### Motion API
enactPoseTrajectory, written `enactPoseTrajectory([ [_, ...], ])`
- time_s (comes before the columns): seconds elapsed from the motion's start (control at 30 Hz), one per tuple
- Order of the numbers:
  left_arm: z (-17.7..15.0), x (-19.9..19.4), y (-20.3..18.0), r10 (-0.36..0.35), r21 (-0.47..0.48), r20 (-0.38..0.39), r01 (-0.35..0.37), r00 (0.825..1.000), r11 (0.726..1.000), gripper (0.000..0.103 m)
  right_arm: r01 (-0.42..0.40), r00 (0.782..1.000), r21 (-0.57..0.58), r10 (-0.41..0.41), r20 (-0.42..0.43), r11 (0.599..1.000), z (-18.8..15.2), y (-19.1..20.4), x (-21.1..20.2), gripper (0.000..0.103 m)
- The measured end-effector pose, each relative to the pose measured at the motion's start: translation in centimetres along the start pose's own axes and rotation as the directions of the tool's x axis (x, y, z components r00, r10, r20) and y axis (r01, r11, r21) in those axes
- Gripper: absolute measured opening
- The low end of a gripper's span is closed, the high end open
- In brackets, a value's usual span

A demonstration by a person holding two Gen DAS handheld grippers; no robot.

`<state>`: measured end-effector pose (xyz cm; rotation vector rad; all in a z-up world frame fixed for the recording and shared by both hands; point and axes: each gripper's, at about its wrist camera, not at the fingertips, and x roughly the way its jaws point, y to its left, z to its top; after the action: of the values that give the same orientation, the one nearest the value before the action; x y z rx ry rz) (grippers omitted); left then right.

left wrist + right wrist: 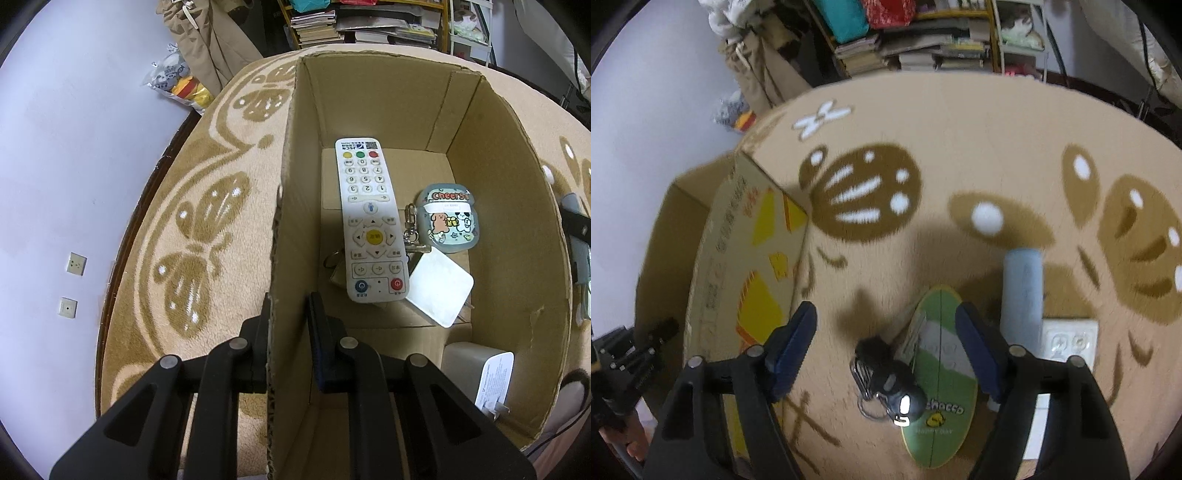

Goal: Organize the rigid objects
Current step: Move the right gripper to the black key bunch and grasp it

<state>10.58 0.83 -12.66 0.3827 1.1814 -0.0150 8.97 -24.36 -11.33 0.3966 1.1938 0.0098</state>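
Right hand-held gripper hangs wide open above the black key fob, which lies against the green oval case on the rug. Centre the pads on the fob alone, excluding the case. Left hand-held gripper pinches the cardboard box wall, steadying it on the rug's left side.

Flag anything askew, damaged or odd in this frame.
The brown cardboard box has ragged, torn top edges, and the left gripper straddles its left wall. Inside, the white remote control lies on a metal key ring. Nothing spilled.
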Motion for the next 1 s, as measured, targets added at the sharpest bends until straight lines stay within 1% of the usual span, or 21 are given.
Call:
enactPoseTrajectory([
  [0.07,0.0,0.0,0.0,0.000,0.000,0.000,0.000,1.000,1.000,0.015,0.000,1.000,-0.006,0.000,-0.029,1.000,-0.4,0.0,0.5,0.073],
  [0.13,0.0,0.0,0.0,-0.001,-0.001,0.000,0.001,1.000,1.000,0.015,0.016,0.998,-0.015,-0.017,-0.060,1.000,-0.9,0.2,1.2,0.068],
  [0.2,0.0,0.0,0.0,-0.001,0.000,0.000,0.001,1.000,1.000,0.015,0.025,0.996,-0.025,-0.027,-0.089,0.999,-1.3,0.3,1.9,0.058],
  [0.27,0.0,0.0,0.0,-0.001,0.000,0.000,0.001,1.000,1.000,0.015,0.025,0.996,-0.029,-0.027,-0.090,0.999,-1.5,0.4,2.2,0.057],
  [0.47,0.0,0.0,0.0,-0.001,0.000,0.000,0.001,1.000,1.000,0.015,0.015,0.996,-0.034,-0.018,-0.089,0.999,-1.7,0.9,2.4,0.057],
  [0.63,0.1,0.0,0.0,-0.001,0.000,0.000,0.001,1.000,1.000,0.015,-0.025,0.995,-0.030,0.022,-0.101,0.999,-1.6,1.5,2.7,0.057],
  [0.73,0.0,0.0,0.0,0.000,0.000,0.000,0.000,1.000,1.000,0.015,-0.019,0.995,-0.039,0.015,-0.102,0.999,-1.7,1.9,2.7,0.057],
  [0.77,0.1,0.0,0.1,-0.001,0.000,0.000,0.001,1.000,1.000,0.015,-0.019,0.995,-0.038,0.015,-0.100,0.999,-1.7,2.0,2.8,0.054],
  [0.8,0.1,0.0,0.1,-0.001,0.000,0.000,0.001,1.000,1.000,0.015,-0.019,0.995,-0.036,0.015,-0.096,0.999,-1.7,2.1,2.7,0.047],
  [1.0,0.1,0.0,0.0,-0.001,-0.001,0.000,0.001,1.000,1.000,0.015,-0.030,0.996,-0.038,0.026,-0.089,0.999,-1.6,2.2,2.9,0.046],
])
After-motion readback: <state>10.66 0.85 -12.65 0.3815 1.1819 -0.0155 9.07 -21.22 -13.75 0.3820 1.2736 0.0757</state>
